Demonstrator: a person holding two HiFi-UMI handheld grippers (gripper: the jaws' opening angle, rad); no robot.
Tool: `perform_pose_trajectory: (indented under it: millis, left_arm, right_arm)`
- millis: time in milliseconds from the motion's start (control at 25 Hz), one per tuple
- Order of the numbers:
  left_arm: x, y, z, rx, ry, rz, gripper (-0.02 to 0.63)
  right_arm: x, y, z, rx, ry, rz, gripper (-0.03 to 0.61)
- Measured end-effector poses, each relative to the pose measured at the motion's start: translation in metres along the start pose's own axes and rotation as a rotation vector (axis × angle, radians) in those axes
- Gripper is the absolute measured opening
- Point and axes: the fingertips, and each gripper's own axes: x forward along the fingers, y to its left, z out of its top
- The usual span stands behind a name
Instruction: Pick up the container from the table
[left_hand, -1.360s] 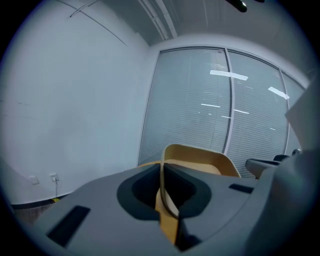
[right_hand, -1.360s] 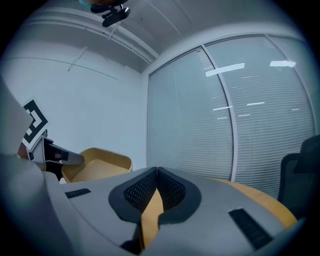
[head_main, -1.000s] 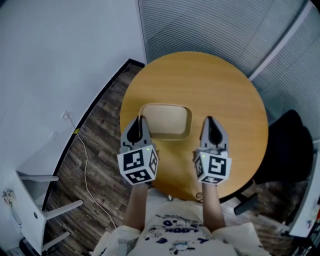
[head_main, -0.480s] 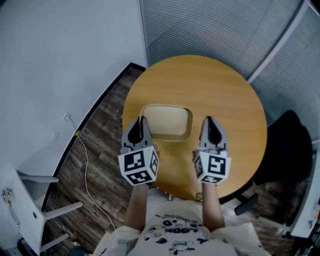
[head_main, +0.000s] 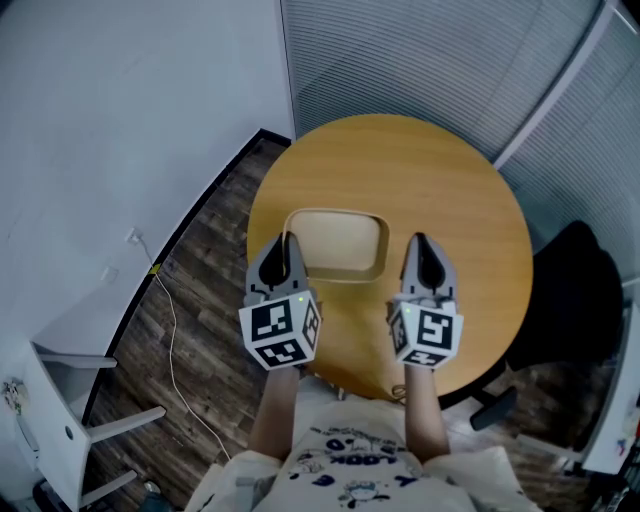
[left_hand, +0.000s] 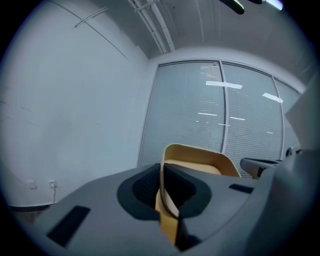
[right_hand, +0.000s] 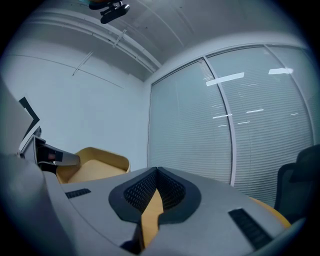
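A shallow tan container (head_main: 338, 243) lies on the round wooden table (head_main: 440, 190), near its front-left side. My left gripper (head_main: 287, 240) is at the container's left rim. In the left gripper view the thin rim of the container (left_hand: 200, 159) runs between the jaws, and the left gripper (left_hand: 162, 167) is shut on it. My right gripper (head_main: 418, 240) hovers over bare table to the right of the container, a short gap away. In the right gripper view the right gripper (right_hand: 157, 171) has its jaws shut with nothing in them, and the container (right_hand: 92, 165) shows at the left.
A black chair (head_main: 570, 290) stands by the table's right side. White furniture (head_main: 70, 400) and a cable (head_main: 170, 320) are on the wood floor at the left. Slatted blinds (head_main: 420, 60) run behind the table. The person's torso is at the bottom edge.
The head view has drifted a little, so the table sits slightly lower in the picture. Both grippers and the container keep the same places relative to each other.
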Motion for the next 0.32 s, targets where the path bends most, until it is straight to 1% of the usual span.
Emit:
perform_pose_trajectory:
  millis: [200,320]
  left_arm:
    - [0.0014,0.0002,0.0026,0.001,-0.003,-0.007,0.016]
    - [0.0018,0.0002,0.0036,0.001,-0.002,-0.009,0.017]
  right_arm:
    - [0.0018,0.0013,0.0036,0.010,-0.013,-0.002,0.002]
    - [0.0016,0.0012,0.0038,0.022,-0.001,-0.008,0.002]
